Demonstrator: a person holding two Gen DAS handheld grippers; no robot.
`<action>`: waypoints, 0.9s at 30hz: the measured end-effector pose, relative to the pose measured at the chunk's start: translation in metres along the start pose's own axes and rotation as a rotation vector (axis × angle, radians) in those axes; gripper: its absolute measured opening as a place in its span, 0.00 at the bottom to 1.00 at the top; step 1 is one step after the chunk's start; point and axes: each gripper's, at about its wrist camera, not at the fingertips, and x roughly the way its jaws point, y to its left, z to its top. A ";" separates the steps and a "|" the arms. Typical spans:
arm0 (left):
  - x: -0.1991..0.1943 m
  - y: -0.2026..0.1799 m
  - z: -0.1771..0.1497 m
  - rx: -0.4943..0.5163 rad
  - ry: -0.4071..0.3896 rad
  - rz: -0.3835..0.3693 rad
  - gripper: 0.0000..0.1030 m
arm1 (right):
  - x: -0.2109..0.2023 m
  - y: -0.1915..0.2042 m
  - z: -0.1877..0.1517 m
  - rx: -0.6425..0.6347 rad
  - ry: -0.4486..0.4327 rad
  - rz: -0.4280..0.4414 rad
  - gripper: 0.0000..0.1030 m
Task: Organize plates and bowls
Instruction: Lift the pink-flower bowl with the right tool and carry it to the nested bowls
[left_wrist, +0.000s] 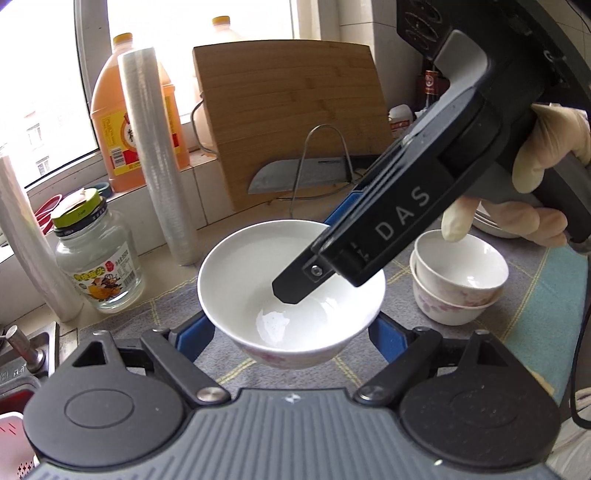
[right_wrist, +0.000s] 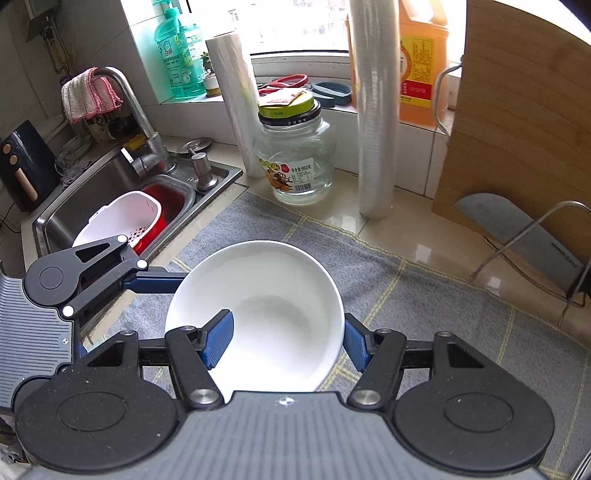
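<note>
Two grippers meet at one white bowl (left_wrist: 251, 266), low and centre in both views over the grey cloth (right_wrist: 424, 295). From the left, my left gripper (left_wrist: 291, 332) has its blue pads against the bowl's outer sides, apparently clamped on it. My right gripper (right_wrist: 286, 343) has its jaws apart, one pad inside the bowl and one outside the right wall. Glazed china like this is probably stiff, slick and breakable, so I would pinch the wall just under the rim. Further right sit the stacked bowls (left_wrist: 458, 273).
</note>
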 end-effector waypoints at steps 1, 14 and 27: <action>0.000 -0.005 0.002 0.007 -0.003 -0.013 0.87 | -0.004 -0.002 -0.004 0.009 0.000 -0.006 0.67; 0.008 -0.063 0.032 0.085 -0.056 -0.149 0.87 | -0.071 -0.035 -0.051 0.098 -0.046 -0.142 0.67; 0.033 -0.103 0.048 0.118 -0.061 -0.273 0.87 | -0.104 -0.065 -0.085 0.169 -0.055 -0.267 0.69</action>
